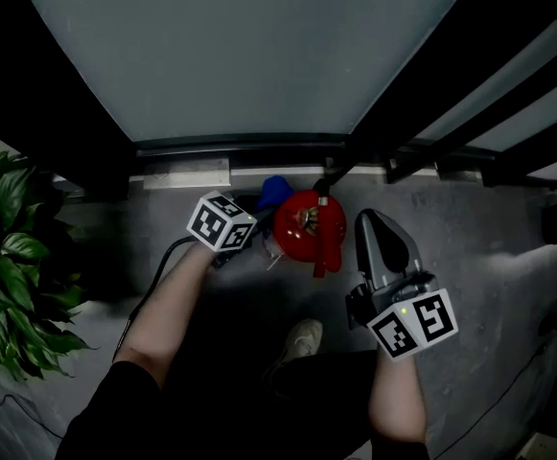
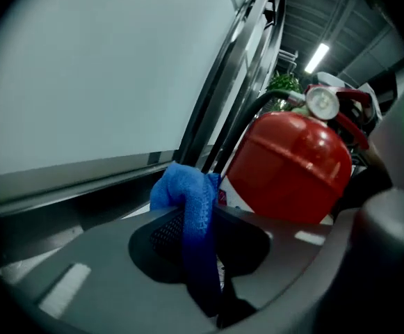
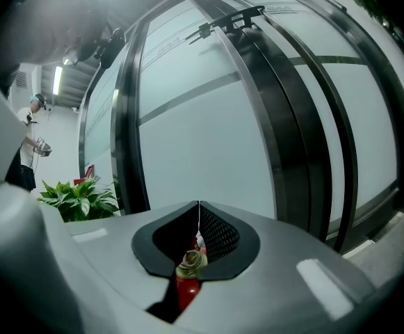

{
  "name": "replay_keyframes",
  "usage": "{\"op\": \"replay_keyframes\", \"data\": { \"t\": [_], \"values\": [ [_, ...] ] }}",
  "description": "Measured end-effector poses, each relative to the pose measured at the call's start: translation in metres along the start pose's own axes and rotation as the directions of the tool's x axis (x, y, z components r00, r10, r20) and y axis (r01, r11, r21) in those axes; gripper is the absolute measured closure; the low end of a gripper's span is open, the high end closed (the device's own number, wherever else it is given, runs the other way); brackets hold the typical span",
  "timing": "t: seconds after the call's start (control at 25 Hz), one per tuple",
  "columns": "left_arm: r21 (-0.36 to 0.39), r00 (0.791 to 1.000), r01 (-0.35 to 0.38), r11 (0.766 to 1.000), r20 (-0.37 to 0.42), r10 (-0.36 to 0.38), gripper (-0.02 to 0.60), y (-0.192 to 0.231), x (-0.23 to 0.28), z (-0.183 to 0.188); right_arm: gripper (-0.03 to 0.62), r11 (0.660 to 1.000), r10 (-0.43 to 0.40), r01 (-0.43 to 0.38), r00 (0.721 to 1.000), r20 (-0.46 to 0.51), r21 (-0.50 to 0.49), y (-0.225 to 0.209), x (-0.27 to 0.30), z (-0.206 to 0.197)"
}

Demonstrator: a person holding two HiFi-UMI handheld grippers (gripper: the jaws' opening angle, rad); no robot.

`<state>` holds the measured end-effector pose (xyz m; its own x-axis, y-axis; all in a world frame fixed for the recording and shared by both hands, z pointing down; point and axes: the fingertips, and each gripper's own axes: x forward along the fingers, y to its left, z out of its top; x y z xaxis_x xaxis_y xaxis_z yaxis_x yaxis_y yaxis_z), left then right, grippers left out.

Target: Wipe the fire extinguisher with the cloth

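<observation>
— item one, nearest?
— right gripper (image 1: 372,220), jaws pressed together, holding nothing. fire extinguisher (image 1: 302,223) upright just to its left, apart.
— item two?
— left gripper (image 2: 198,214), jaws clamped on the blue cloth (image 2: 184,190). extinguisher just to its right, cloth beside the red shoulder.

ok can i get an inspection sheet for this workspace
surface: grey concrete floor, bare where it shows
job's things: red fire extinguisher standing near the glass; blue cloth bunched beside it, contact unclear
clutter: nothing seen
grippers: left gripper shut on the blue cloth; right gripper closed tip to tip, the extinguisher only showing through the gap behind its pads
cables: dark cable trailing from the left gripper along the forearm
surroundings: frosted glass panel in dark frames; leafy plant at left; the person's shoe
</observation>
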<state>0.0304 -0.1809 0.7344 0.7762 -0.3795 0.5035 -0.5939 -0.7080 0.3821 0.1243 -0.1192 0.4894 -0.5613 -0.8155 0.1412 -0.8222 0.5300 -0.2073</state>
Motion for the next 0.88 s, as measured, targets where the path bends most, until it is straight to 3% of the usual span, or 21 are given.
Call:
{"op": "replay_keyframes", "data": {
  "t": [0.2,0.44,0.72,0.88],
  "values": [
    [-0.155,1.000,0.010,0.988,0.004,-0.009,0.517,0.014,0.016,-0.025,0.589,1.000,0.000,0.000,1.000,-0.009,0.014,0.003,-0.006,0.002],
    [-0.332,0.998,0.001,0.943,0.063,0.021,0.517,0.031,0.032,-0.052,0.589,1.000,0.003,-0.002,0.999,-0.034,0.003,0.010,-0.015,0.001],
    [-0.361,0.997,-0.078,0.929,0.000,0.083,0.517,0.044,0.046,-0.082,0.589,1.000,0.005,-0.006,0.999,-0.052,-0.006,0.018,-0.016,0.001],
    [-0.450,0.996,-0.082,0.889,-0.004,0.090,0.517,0.052,0.053,-0.100,0.589,1.000,0.007,-0.007,0.998,-0.061,-0.006,0.020,-0.016,-0.001]
  ]
}}
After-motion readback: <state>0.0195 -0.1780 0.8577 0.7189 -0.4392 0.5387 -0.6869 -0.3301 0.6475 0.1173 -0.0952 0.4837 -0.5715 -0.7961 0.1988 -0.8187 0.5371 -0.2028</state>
